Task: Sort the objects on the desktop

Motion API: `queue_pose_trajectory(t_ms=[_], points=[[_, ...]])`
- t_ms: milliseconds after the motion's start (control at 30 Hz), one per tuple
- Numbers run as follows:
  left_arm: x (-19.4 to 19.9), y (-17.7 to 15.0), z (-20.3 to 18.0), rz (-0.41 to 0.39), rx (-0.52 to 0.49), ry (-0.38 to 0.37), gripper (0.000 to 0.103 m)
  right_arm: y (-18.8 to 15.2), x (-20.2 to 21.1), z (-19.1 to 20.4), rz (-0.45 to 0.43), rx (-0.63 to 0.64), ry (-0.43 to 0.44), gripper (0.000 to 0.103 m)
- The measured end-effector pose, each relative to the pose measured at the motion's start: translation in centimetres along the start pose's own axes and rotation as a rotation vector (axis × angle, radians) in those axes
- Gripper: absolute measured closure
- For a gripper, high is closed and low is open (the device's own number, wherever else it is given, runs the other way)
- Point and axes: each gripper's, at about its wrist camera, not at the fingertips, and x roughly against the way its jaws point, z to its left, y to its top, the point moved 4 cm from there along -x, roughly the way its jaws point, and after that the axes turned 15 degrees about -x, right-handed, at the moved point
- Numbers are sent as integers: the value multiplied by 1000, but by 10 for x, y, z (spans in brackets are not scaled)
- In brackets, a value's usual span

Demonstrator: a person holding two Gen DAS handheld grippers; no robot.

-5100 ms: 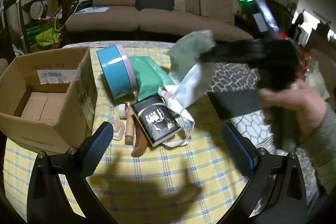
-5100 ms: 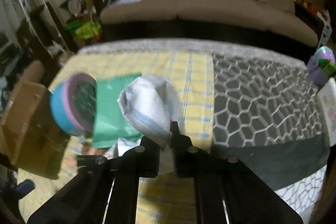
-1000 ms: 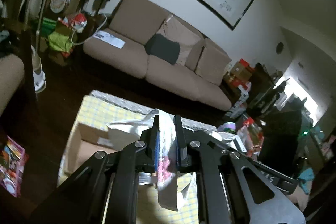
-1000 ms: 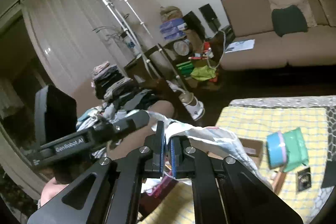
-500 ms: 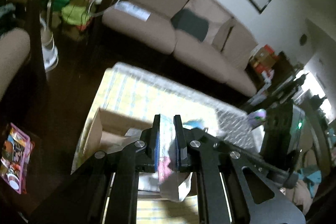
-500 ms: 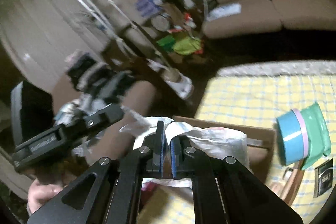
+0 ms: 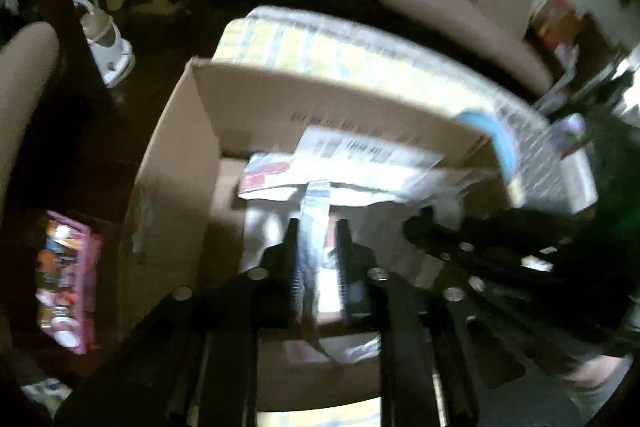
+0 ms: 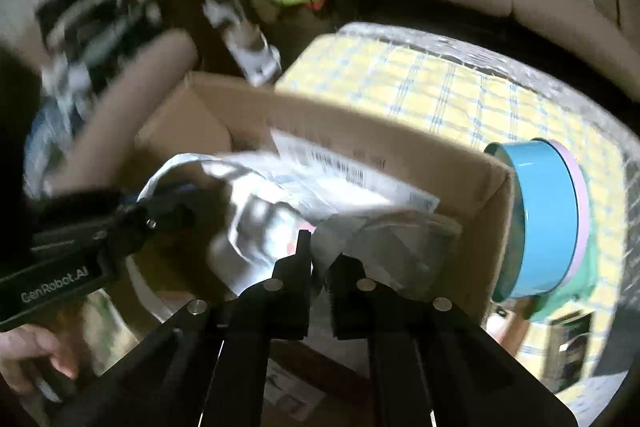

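Crumpled white fabric tote bag [image 8: 280,203] w/ pink print lies inside open brown cardboard box [image 8: 400,139]. Left gripper [image 7: 318,227] jaws just opened, apart, bag strap loose between. Right gripper [image 8: 320,247] jaws just opened slightly, bag fold between; grip unclear. Left gripper body reads "GenRobot.AI". Box label blurred, unreadable.

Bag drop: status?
Both tongs, left and right, just easing open, cloth bag between them. Bag down inside cardboard box. Nothing blocking.

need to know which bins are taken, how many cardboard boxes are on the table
1: the open cardboard box at the table's left end, beside the blue round tin. Others may be out of frame.
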Motion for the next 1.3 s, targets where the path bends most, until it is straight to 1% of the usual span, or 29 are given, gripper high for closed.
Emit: queue_pose_trajectory(t_ms=[33,67,100,133,167,200,233,333,400,433,467,500,533,567,633,667,767,867,1033,1133,1200,1300], points=[[-1,-1,-2,16,-10,18,63,-2,1,0,-1,12,-16,85],[2,-1,-6,24,-22,45,47,-3,7,1,-14,26,-38,83],[7,0,-9,12,-31,66,42,-4,16,2,-28,44,-53,82],[16,2,-13,-6,-42,71,39,-4,24,1,-41,53,-61,77],[25,4,-15,-31,-42,69,38,-5,35,0,-62,53,-68,69],[35,6,-16,-53,-35,71,37,-5,50,-4,-86,50,-72,65],[44,8,-15,-73,-28,75,34,-5,61,-6,-104,48,-70,58],[69,12,-11,-128,-17,64,34,-9,96,-12,-158,53,-40,58],[82,15,-13,-170,-21,48,32,-11,119,-23,-192,50,-37,58],[88,17,-15,-188,-33,37,24,-12,127,-27,-200,47,-36,58],[93,16,-22,-210,-50,32,12,-13,135,-35,-210,40,-37,58],[97,16,-28,-224,-62,31,7,-15,143,-45,-222,30,-42,58],[100,16,-37,-240,-81,23,0,-16,148,-51,-226,21,-44,54],[102,16,-47,-254,-98,13,0,-18,155,-65,-229,-1,-41,47],[102,15,-68,-274,-130,-5,0,-23,161,-82,-231,-37,-34,37],[101,14,-80,-280,-140,-15,0,-25,165,-92,-235,-56,-33,35],[90,17,-107,-284,-134,-59,0,-33,171,-118,-249,-97,-50,34],[78,28,-130,-276,-130,-83,0,-44,178,-150,-256,-141,-59,34],[56,55,-174,-260,-157,-84,0,-59,182,-184,-274,-164,-67,34],[32,75,-201,-231,-182,-52,0,-66,181,-203,-296,-170,-65,34],[16,82,-210,-211,-183,-37,1,-71,180,-216,-309,-174,-59,34],[-9,89,-225,-181,-174,7,14,-76,178,-233,-329,-173,-50,34]])
